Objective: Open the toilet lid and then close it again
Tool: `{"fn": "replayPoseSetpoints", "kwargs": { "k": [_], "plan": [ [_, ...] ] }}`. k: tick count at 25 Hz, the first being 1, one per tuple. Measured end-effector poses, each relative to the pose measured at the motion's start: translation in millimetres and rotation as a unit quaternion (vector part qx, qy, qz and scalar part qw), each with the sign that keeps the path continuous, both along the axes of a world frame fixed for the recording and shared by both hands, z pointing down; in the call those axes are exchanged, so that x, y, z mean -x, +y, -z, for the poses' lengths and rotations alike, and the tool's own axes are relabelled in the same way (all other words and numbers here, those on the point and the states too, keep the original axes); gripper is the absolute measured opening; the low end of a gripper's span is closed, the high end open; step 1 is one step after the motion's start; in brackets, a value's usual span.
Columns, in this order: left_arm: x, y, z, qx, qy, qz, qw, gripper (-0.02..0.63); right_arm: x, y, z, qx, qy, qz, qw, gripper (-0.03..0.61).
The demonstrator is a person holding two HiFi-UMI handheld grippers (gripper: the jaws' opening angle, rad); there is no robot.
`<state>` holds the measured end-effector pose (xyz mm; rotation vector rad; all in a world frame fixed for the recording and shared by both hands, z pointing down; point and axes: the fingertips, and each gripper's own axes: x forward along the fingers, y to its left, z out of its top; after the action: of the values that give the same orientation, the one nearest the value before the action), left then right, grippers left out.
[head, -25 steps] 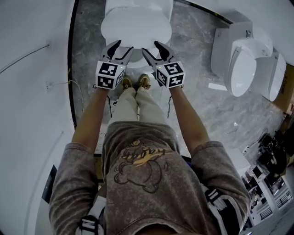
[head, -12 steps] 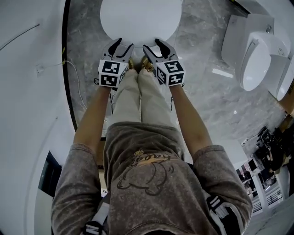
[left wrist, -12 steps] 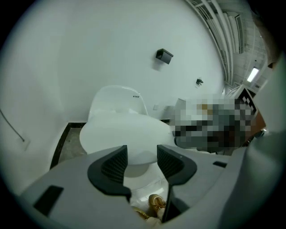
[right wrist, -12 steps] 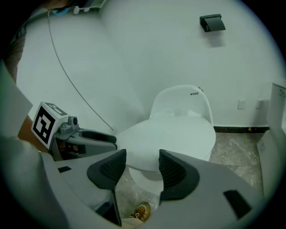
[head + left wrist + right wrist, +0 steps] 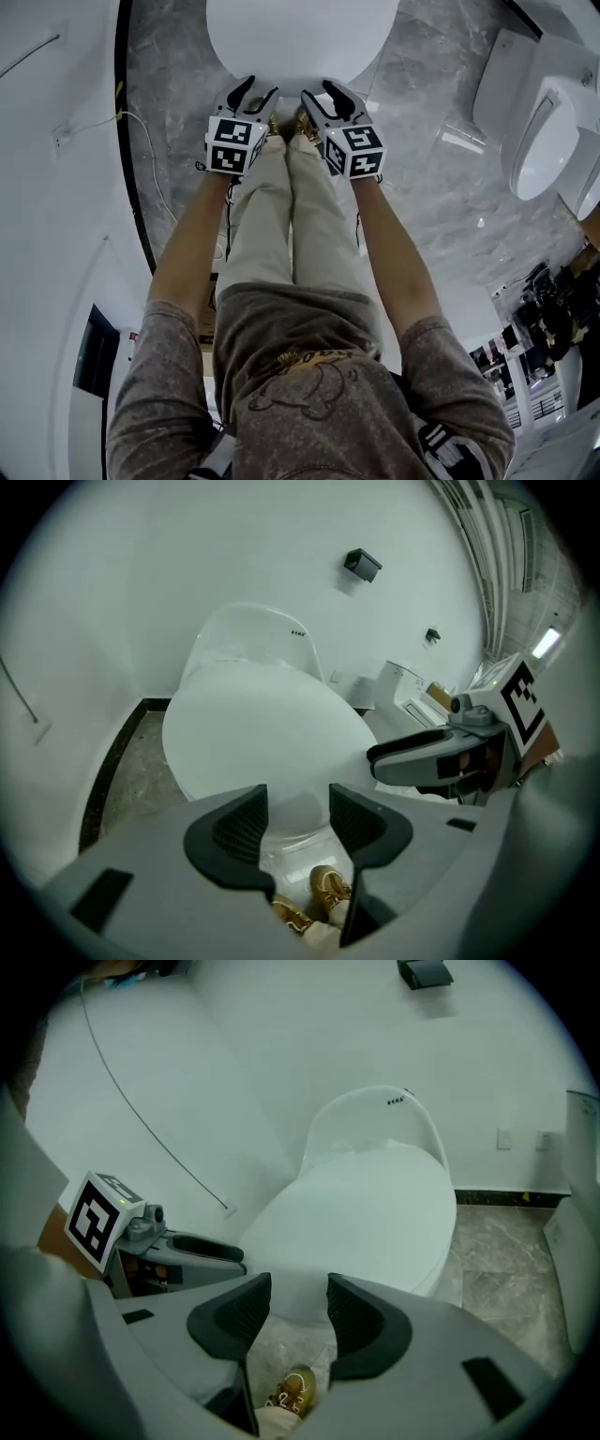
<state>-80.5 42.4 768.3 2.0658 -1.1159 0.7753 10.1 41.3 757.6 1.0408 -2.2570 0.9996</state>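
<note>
L gripper [image 5: 258, 89] & R gripper [image 5: 319, 91] sit side by side, jaws spread but just narrowing, R's more than L's; nothing pinched btwn either. Shut toilet lid [image 5: 300, 37] has its front edge right at both tips, the rest stretching ahead.

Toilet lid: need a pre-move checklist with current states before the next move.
1. Toilet lid down and flat: ok.
2. Nothing lying on the lid: ok.
3. Left gripper jaws apart: ok. They have just been closing slightly, and nothing sits between the pads.
4. Right gripper jaws apart: ok. They have just been closing, and nothing sits between the pads.
5. Either gripper touching the lid's front edge: cannot tell. Both sit close to it.
6. Shoes clear of the lid's swing: ok. They are on the floor below the front rim.
</note>
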Motion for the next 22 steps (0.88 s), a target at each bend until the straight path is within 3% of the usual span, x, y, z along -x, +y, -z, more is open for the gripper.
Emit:
{"fn": "replayPoseSetpoints", "kwargs": {
  "k": [6, 10, 13, 16, 22],
  "plan": [
    [1.9, 0.7, -35.7, 0.019, 0.0, 0.014, 0.9997, 0.204, -1.0, 0.5, -39.1, 0.021, 0.006, -0.004, 1.0, 0.187],
    [4.6, 0.3, -41.1, 0.02, -0.013, 0.014, 0.9996, 0.173, -5.6, -1.3, -47.3, 0.022, 0.014, -0.012, 1.0, 0.137],
    [5.6, -0.8, -36.3, 0.037, -0.01, 0.02, 0.9991, 0.17, -5.3, -1.9, -41.2, 0.035, 0.018, -0.006, 0.999, 0.137],
    [3.2, -6.3, -6.1, 0.036, -0.001, 0.024, 0.9991, 0.17, -10.6, -7.3, -13.6, 0.034, 0.017, -0.014, 0.999, 0.137],
    [-10.4, -43.3, 112.7, -0.025, 0.031, 0.029, 0.9988, 0.17, -26.8, -41.1, 95.7, -0.026, 0.003, -0.03, 0.999, 0.137]
  ]
}}
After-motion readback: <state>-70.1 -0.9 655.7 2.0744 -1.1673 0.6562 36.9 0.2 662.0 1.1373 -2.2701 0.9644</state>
